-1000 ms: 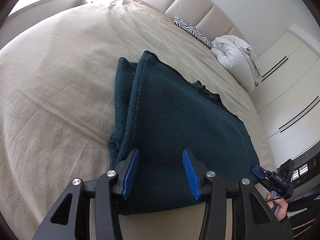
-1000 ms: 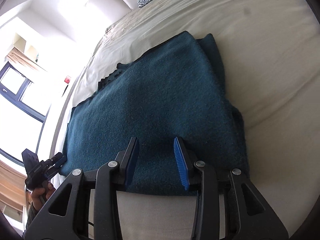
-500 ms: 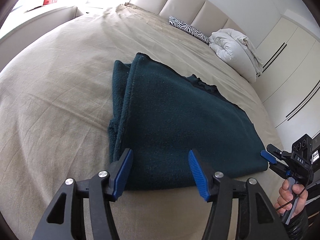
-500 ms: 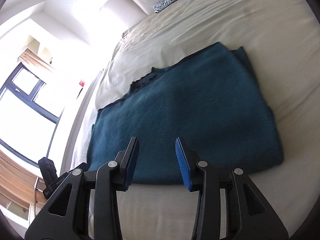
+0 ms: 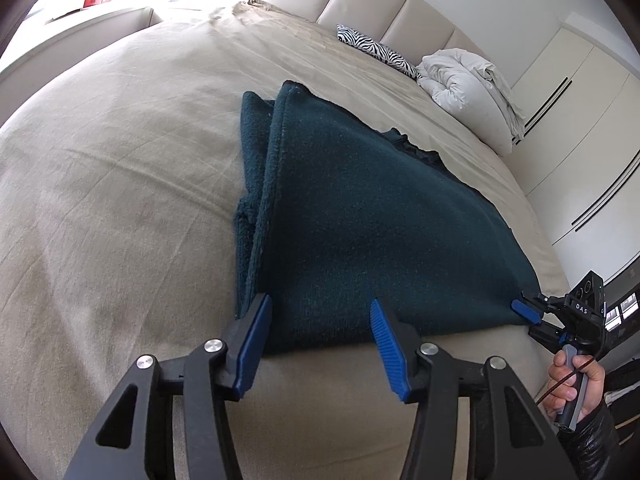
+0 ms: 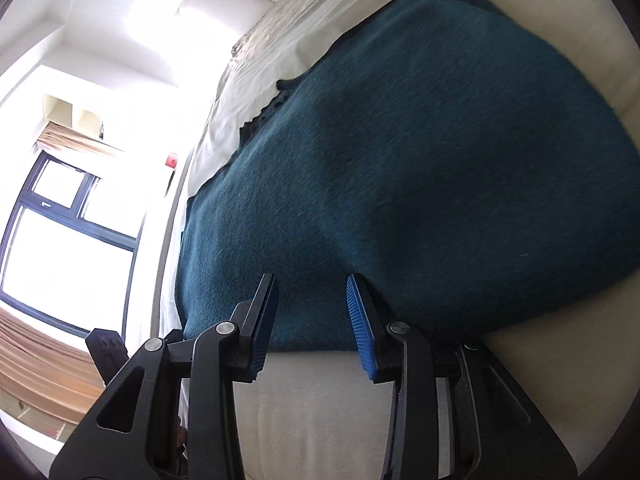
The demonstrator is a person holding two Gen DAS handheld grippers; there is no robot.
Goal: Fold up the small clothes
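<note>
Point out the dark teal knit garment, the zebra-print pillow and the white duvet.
dark teal knit garment point(image 5: 380, 216), left wrist view, middle of top layer
zebra-print pillow point(image 5: 376, 49), left wrist view, centre
white duvet point(image 5: 468, 88), left wrist view, bundled middle

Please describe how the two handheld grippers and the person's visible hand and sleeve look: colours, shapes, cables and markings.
Both the left gripper and the right gripper have black triangular frames with cut-out openings, silver round bolts and ribbed blue pads on the jaws. In the left wrist view, the other gripper carries white letters "DAS", a grey handle and a thin dark cable. The hand on it comes out of a black sleeve.
</note>
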